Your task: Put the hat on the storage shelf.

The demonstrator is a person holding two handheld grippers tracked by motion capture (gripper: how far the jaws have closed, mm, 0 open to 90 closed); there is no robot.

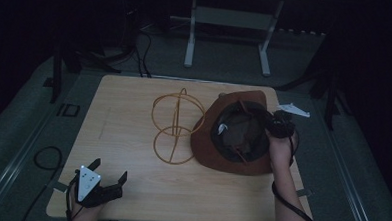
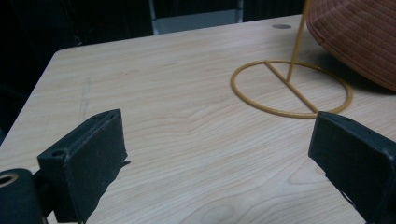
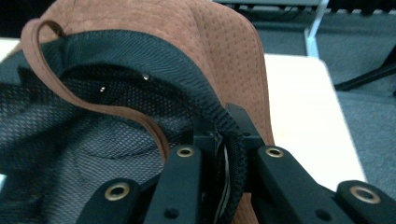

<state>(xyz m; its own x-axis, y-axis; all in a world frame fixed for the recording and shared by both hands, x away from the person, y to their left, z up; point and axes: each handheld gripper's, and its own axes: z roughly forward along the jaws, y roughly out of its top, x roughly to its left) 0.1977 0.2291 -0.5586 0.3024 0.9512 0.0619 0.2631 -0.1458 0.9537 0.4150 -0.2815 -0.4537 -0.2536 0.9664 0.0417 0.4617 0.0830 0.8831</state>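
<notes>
While the right gripper pinches the inner band of the brown hat, its jaws closed on the black mesh edge at the hat's right side, the relation that matters is where the wire hat stand lies from that grip: to the left of the hat in the high view, its upper rings just beside the brim and its base ring flat on the table. The hat sits crown-down and tilted, opening facing up and toward the camera, its left brim close against or overlapping the stand's hoops; whether they touch I cannot tell. To seat it, I judge that the hat must be turned over and carried leftward across its own width, so the right hand, already holding it, is the nearer one, and the stand's upright rod sets the line to come down along. The left gripper rests at the near left corner of the table, well apart from both, jaws wide apart with nothing between them. In the right gripper view the pads are buried behind the band, so how deep the bite goes is hidden, and a loose brown chin cord loops across the lining. The dim light leaves the stand's top shape hard to read.
</notes>
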